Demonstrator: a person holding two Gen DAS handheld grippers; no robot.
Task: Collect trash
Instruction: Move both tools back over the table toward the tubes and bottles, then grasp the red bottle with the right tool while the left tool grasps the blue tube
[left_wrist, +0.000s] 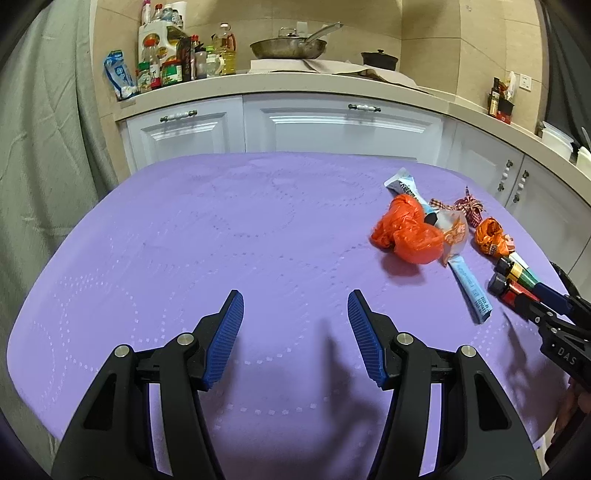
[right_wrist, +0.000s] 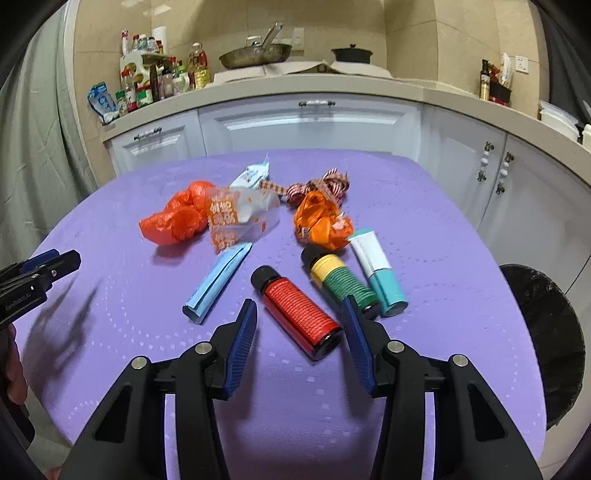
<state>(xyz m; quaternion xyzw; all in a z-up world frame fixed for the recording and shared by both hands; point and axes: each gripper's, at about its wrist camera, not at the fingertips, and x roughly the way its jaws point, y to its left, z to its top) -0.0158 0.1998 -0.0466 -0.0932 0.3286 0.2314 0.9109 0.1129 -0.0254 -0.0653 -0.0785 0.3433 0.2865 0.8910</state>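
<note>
Table (right_wrist: 461, 332) bears the trash: red bottle (right_wrist: 299, 314) lies between the right gripper's (right_wrist: 299, 314) half-open jaws, pads apart from it. Left gripper (left_wrist: 295, 306) hovers half-open over bare cloth, holding nothing.

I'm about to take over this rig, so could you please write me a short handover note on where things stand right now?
Left gripper: open, empty, over bare purple tablecloth.
Right gripper: open, fingers either side of the red bottle, not pressing it.
On the table: orange bag, printed clear wrapper, blue sachet, crumpled orange wrapper, ribbon, yellow-green bottle, teal tube.
Black-lined bin stands beside the table, to the right.
Done: nothing visibly collected. Left: everything.
</note>
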